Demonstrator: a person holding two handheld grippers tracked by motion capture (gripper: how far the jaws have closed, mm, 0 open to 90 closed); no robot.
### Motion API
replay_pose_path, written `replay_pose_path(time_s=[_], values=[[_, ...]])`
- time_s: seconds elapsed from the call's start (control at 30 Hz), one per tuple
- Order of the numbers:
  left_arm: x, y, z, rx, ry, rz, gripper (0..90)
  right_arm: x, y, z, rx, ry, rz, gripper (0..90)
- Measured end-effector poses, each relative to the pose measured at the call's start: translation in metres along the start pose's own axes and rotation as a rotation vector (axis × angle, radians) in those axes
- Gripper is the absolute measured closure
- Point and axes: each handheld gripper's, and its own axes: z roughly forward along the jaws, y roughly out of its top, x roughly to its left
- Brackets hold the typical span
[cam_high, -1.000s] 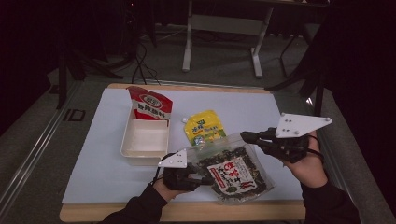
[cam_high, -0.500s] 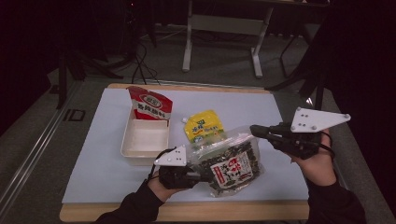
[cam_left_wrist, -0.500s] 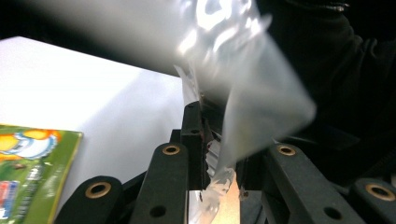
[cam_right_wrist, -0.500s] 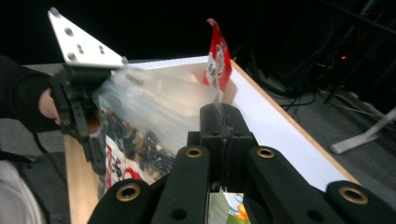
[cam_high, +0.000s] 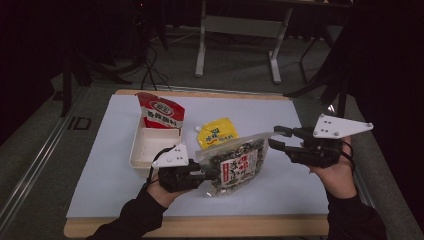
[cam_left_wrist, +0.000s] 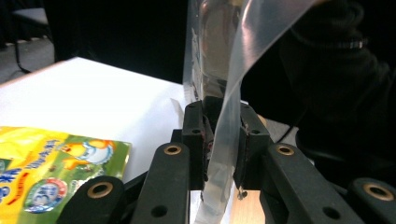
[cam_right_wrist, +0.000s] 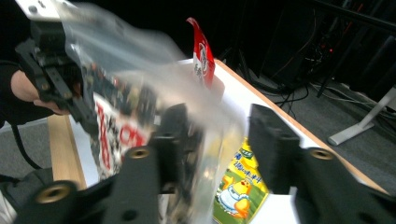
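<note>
The one marking that could be read stood on the floor (cam_high: 60, 145) left of the desk (cam_high: 115, 130): the letters "ID" (cam_high: 79, 123). The clear bag of dark snacks (cam_high: 235, 162) bore a white label with large red characters, the red packet (cam_high: 161, 112) a white band of dark characters, and the yellow packet (cam_high: 217, 134) blue and red characters beside a cartoon duck; none of these could be made out.
</note>
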Motion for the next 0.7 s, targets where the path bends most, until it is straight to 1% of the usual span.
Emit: replay_pose_path(time_s=[0.03,0.07,0.13,0.17,0.3,0.33,0.37,0.4,0.43,0.47,0.53,0.6,0.63,0.7], values=[[0.000,0.000,0.000,0.000,0.000,0.000,78.9,-0.001,-0.003,0.001,-0.001,-0.006,0.007,50.3],[0.003,0.007,-0.008,-0.014,0.033,0.006,78.9,-0.003,-0.010,0.004,0.001,-0.009,0.025,45.7],[0.005,0.013,-0.014,-0.030,0.042,0.008,78.9,-0.004,-0.017,0.007,0.012,-0.023,0.036,41.3],[0.006,0.016,-0.018,-0.039,0.056,0.009,78.9,-0.005,-0.020,0.009,0.013,-0.025,0.042,38.7],[0.011,0.030,-0.036,-0.071,0.102,0.028,78.9,-0.012,-0.034,0.015,0.009,-0.013,0.102,29.2],[0.013,0.034,-0.041,-0.080,0.118,0.034,78.9,-0.014,-0.038,0.017,0.006,-0.009,0.115,28.2],[0.014,0.036,-0.046,-0.086,0.135,0.035,78.9,-0.015,-0.041,0.018,0.005,-0.005,0.126,25.3],[0.014,0.036,-0.046,-0.086,0.135,0.035,78.9,-0.015,-0.041,0.018,0.005,-0.005,0.126,25.3],[0.014,0.036,-0.046,-0.086,0.135,0.035,78.9,-0.015,-0.044,0.019,0.005,-0.001,0.131,21.9],[0.019,0.042,-0.059,-0.100,0.178,0.044,78.9,-0.017,-0.050,0.021,-0.007,0.005,0.159,20.9],[0.024,0.044,-0.070,-0.111,0.211,0.040,78.9,-0.019,-0.055,0.021,-0.024,0.021,0.183,19.6],[0.029,0.044,-0.079,-0.113,0.241,0.040,78.9,-0.020,-0.058,0.022,-0.027,0.024,0.189,17.8],[0.031,0.044,-0.083,-0.118,0.260,0.033,78.9,-0.020,-0.060,0.023,-0.030,0.030,0.197,17.3],[0.036,0.042,-0.091,-0.118,0.281,0.030,79.0,-0.020,-0.062,0.024,-0.022,0.044,0.192,14.4]])
